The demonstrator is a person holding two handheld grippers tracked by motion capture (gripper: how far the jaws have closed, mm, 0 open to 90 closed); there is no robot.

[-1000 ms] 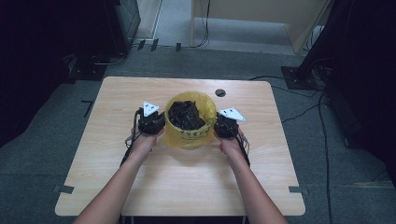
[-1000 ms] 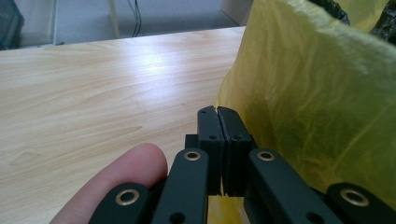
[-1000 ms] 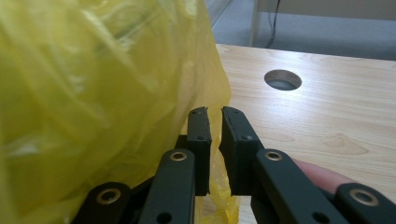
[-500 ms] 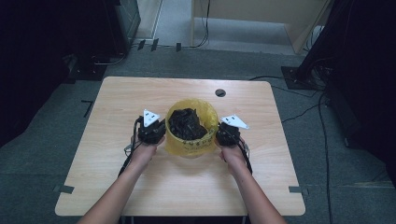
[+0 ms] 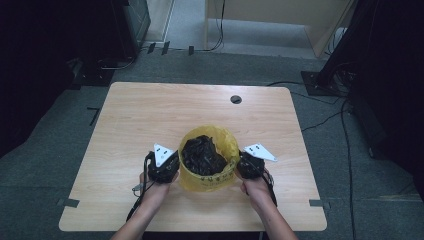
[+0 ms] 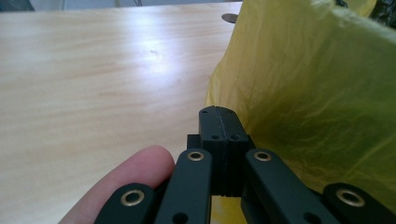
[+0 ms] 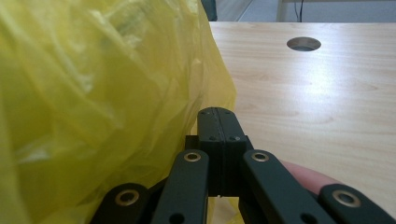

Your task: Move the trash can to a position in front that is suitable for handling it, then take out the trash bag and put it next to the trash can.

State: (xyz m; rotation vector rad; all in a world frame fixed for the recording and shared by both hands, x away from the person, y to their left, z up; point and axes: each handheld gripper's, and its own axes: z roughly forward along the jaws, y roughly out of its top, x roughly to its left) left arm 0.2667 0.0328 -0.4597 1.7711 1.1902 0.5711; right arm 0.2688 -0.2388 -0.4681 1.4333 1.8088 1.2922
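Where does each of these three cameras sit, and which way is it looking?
High view: above the person's side, looking forward and down on the pale wooden table; both forearms, left tongs and right tongs flank the yellow plastic bag.
Left gripper view: rides the left tongs, jaws shut, facing along the tabletop; a fingertip shows.
Right gripper view: rides the right tongs, jaws shut; a finger shows.
Shared: all show the bag and the table's round hole.

Yellow plastic bag (image 5: 208,176) upright, open-topped, holding dark contents (image 5: 201,155), near table's front.
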